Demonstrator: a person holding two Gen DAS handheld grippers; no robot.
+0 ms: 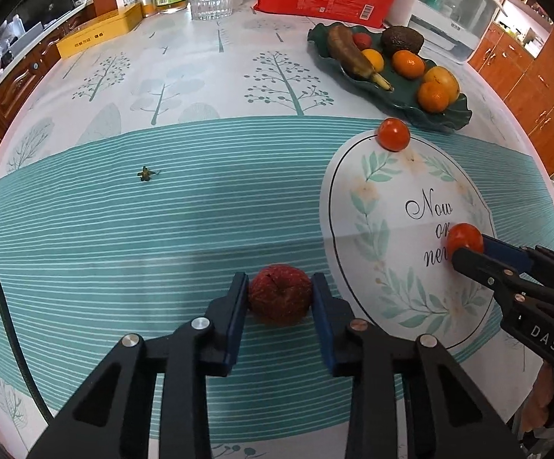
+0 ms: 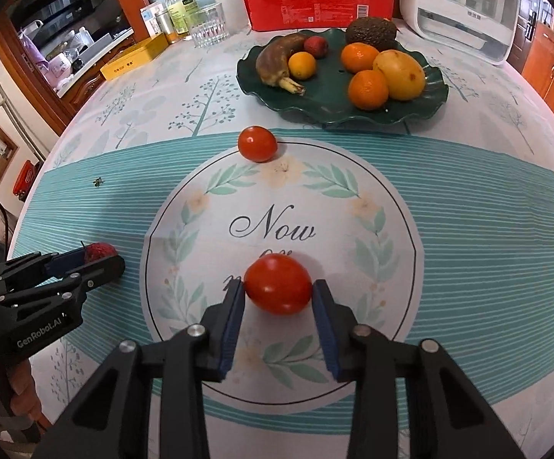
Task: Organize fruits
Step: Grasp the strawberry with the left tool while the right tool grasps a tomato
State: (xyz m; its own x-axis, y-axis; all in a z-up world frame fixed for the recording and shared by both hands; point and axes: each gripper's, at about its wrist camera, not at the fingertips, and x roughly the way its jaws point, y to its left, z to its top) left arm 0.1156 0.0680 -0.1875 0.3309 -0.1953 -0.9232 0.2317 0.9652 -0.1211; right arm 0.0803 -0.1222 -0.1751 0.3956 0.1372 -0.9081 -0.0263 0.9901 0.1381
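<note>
Partly done: green plate [image 2: 435, 101] at far right already loaded with banana, oranges, mango, avocado. Left gripper [image 1: 280, 298] pinching lychee [image 1: 280, 293] near left; right gripper [image 2: 278, 292] clamped on near tomato [image 2: 278, 284]. Second tomato [image 2: 257, 144] loose beside plate, outstanding.

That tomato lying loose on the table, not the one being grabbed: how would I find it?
Start at the dark green wavy-edged fruit plate. Just in front of it, a small round red tomato sits on the top rim of the tablecloth's white circle. Unlike the other tomato, no fingers surround it.
</note>
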